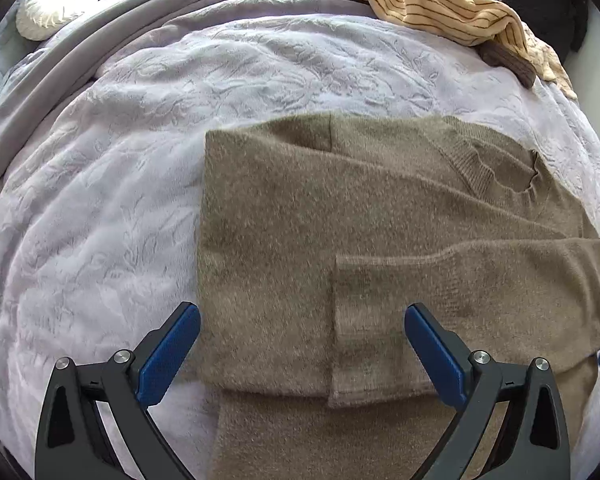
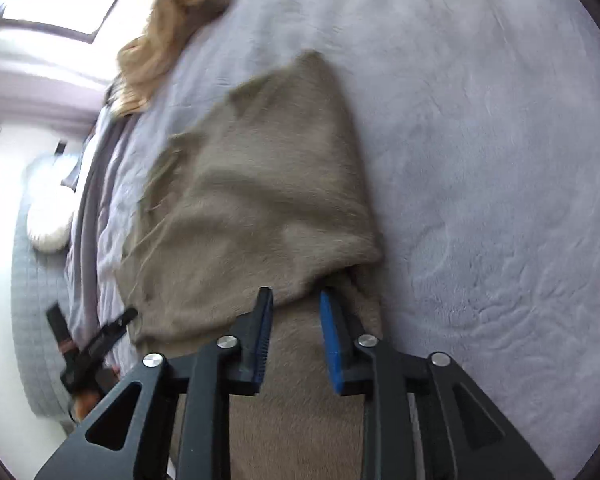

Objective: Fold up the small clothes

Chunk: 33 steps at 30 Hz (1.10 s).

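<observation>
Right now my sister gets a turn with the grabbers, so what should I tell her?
Left gripper: open, nothing in it, hovering over the near part of the brown sweater.
Right gripper: jaws partly apart, nothing pinched, at the sweater's folded side edge.
Things: the sweater lies flat on the lavender blanket; a striped yellow garment sits in a heap at the bed's far edge.
Done: both sleeves look folded in across the body.
Left: probably fold the sweater's bottom up to the collar, then do the heap.

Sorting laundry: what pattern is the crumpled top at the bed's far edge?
Yellow top with thin dark stripes; left wrist view.
</observation>
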Available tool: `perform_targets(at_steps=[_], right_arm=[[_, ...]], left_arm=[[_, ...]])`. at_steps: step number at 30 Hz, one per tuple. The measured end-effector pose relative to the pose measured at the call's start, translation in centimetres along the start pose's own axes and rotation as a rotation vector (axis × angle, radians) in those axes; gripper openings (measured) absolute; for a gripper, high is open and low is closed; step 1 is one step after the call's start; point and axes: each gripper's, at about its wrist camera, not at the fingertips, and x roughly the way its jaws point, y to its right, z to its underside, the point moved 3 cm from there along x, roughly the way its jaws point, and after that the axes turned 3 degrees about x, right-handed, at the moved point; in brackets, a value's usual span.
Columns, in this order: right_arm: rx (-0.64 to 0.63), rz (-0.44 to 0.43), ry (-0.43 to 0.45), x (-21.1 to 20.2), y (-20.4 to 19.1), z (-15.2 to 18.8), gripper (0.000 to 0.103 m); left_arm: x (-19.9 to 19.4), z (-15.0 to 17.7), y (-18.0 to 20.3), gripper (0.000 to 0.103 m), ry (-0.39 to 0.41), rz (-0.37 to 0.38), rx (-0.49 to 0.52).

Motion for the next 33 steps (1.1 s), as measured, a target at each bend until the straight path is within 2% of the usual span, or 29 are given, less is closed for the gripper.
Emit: perform_targets(at_steps=[1, 2, 4, 6, 7, 9, 10, 11, 12, 13, 14, 15, 18, 21, 24, 26, 27, 28, 29, 31, 33], right_arm=[[-0.041, -0.003, 0.024, -0.7, -0.6, -0.2, 0.037], [-0.079, 0.012, 0.062, -1.6, -1.1, -0.9, 0.048], [-0.099, 0.056, 0.119, -1.9, -1.3, -2.8, 0.057], [-0.069, 0.086, 0.132, -0.9, -0.6, -5.1, 0.057], [-0.035, 0.103, 0.121, 0.1, 0.3, -6.4, 0.057], [0.024, 0.119, 0.092, 2.4, 1.6, -8.2, 0.057], [0.043, 0.115, 0.084, 3.1, 2.0, -8.6, 0.052], [0.058, 0.105, 0.08, 3.6, 2.2, -9.0, 0.026], [0.061, 0.092, 0.069, 4.0, 2.2, -9.3, 0.012], [0.054, 0.096, 0.064, 4.1, 2.0, -9.4, 0.011], [0.036, 0.11, 0.075, 3.9, 1.6, -9.4, 0.01], [0.0, 0.121, 0.093, 3.3, 1.0, -9.4, 0.01], [-0.036, 0.153, 0.138, 2.1, 1.2, -9.7, 0.008], [-0.002, 0.176, 0.123, 2.6, 3.0, -10.1, 0.008], [-0.027, 0.199, 0.127, 2.8, 3.1, -9.8, 0.009], [-0.03, 0.219, 0.131, 2.6, 2.8, -9.6, 0.01], [-0.025, 0.233, 0.13, 2.2, 2.7, -9.5, 0.01], [-0.019, 0.239, 0.132, 1.7, 2.7, -9.3, 0.014], [-0.015, 0.241, 0.138, 1.2, 2.5, -9.1, 0.018], [-0.02, 0.246, 0.149, -0.1, 1.9, -8.2, 0.018], [-0.036, 0.207, 0.136, -0.9, 0.9, -6.8, 0.018]], left_arm=[[0.1, -0.5, 0.1, 0.102, 0.001, 0.007, 0.007], [0.1, -0.7, 0.3, 0.102, 0.0, 0.014, 0.012], [0.4, -1.0, 0.8, 0.102, -0.008, 0.032, 0.017], [0.8, -1.1, 1.3, 0.102, -0.02, 0.052, 0.011], [0.9, -1.1, 1.4, 0.097, -0.024, 0.059, 0.006], [1.3, -0.9, 1.7, 0.08, -0.041, 0.068, 0.002], [1.5, -0.8, 1.8, 0.071, -0.045, 0.059, 0.004], [1.4, -0.9, 1.9, 0.059, -0.039, 0.07, 0.008], [1.2, -0.9, 2.0, 0.029, -0.035, 0.091, 0.018], [1.0, -1.2, 2.2, 0.019, -0.033, 0.089, 0.027], [0.8, -1.5, 2.3, 0.015, -0.026, 0.084, 0.034], [0.5, -1.9, 2.4, 0.006, -0.013, 0.098, 0.041], [0.5, -3.0, 2.8, 0.006, 0.003, 0.108, 0.054], [1.2, -3.2, 3.1, 0.006, 0.009, 0.086, 0.066], [0.6, -2.6, 3.1, 0.008, 0.021, 0.071, 0.082], [0.1, -2.2, 2.6, 0.035, 0.023, 0.018, 0.097], [-0.1, -2.2, 2.2, 0.071, 0.024, -0.008, 0.093], [-0.8, -1.8, 1.6, 0.082, 0.045, -0.021, 0.083], [-1.3, -1.6, 1.3, 0.082, 0.058, -0.008, 0.081], [-1.8, -1.2, 0.7, 0.082, 0.042, 0.014, 0.085], [-1.7, -1.0, 0.5, 0.082, 0.02, 0.035, 0.082]])
